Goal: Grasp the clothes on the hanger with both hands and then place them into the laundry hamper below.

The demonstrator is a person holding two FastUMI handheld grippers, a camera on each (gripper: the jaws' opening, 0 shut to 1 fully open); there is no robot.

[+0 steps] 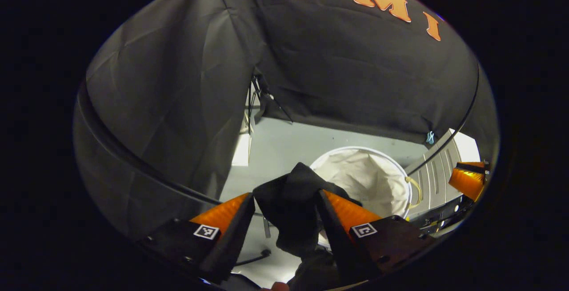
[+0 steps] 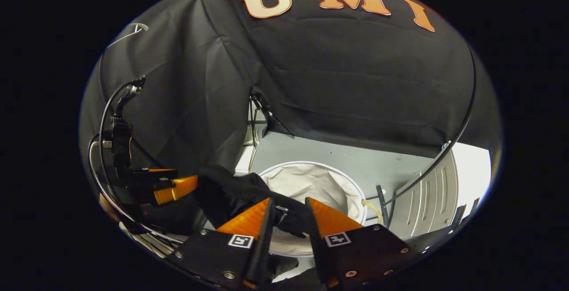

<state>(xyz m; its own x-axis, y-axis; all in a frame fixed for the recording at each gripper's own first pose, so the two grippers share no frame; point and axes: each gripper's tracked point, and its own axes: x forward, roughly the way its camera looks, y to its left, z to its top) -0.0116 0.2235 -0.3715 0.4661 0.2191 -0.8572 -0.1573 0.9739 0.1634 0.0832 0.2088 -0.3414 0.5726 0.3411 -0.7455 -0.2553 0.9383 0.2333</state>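
Two grippers hold dark clothes (image 1: 291, 202) | left gripper (image 1: 286, 202) pinches a bunch between its fingers | right gripper (image 2: 289, 209) pinches another fold | soft, light, floppy | hanging just above laundry hamper (image 2: 351, 193) | grab thick folds.

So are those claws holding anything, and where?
Both grip the black garment: left gripper on a bunched fold, right gripper on another, above the hamper.
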